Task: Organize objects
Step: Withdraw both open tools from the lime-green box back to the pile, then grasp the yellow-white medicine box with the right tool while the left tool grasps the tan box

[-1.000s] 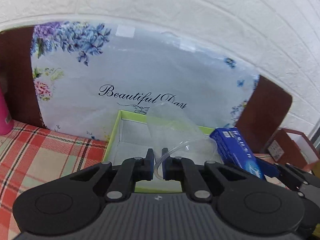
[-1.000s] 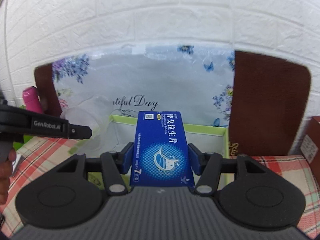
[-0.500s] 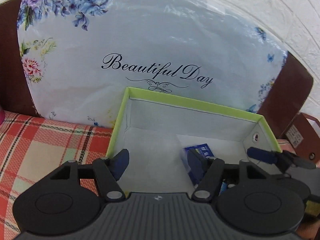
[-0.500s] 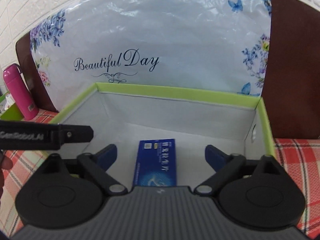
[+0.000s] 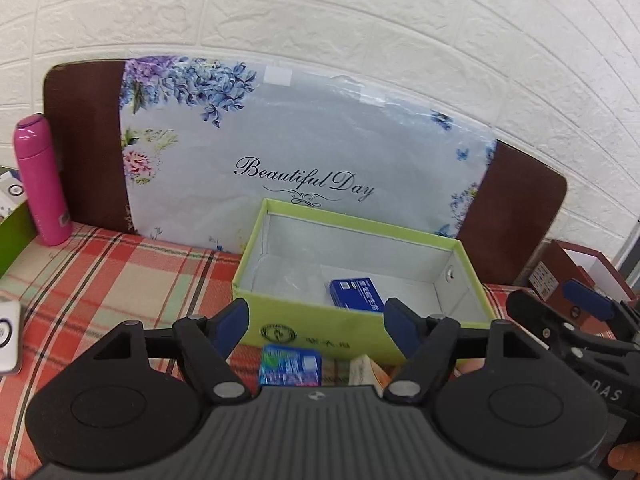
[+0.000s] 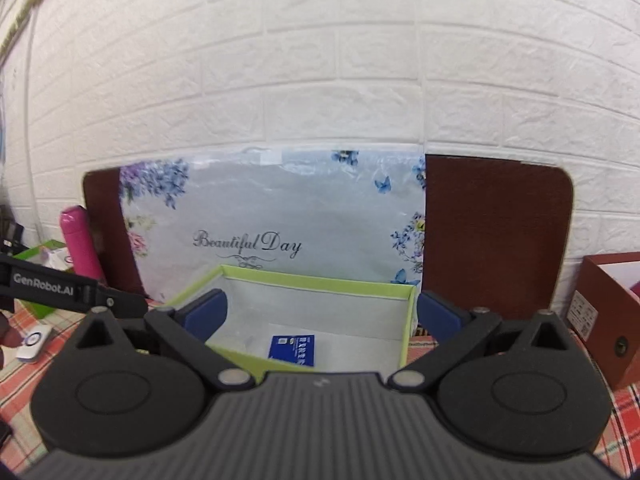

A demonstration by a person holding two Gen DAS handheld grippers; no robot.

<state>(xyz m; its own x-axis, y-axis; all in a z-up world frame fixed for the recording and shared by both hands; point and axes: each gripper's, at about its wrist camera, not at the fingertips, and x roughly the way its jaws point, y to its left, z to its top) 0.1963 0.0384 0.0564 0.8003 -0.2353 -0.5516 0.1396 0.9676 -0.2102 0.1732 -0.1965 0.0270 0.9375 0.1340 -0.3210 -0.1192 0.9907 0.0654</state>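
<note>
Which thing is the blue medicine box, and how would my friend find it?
Find the light green box sitting on the plaid cloth before the flowery "Beautiful Day" cushion. Look inside, on its white floor. The blue medicine box lies flat there, dark blue with white writing, beside a see-through plastic cup.

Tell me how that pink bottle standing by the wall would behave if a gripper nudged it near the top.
The pink bottle stands tall on a narrow base, so it would probably tip. Its round, glossy body looks slippery and, once down, apt to roll.

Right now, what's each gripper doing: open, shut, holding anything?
Left gripper: open, empty, jaws just opened.
Right gripper: open, empty, jaws just opened; the blue box lies in the green box.
</note>
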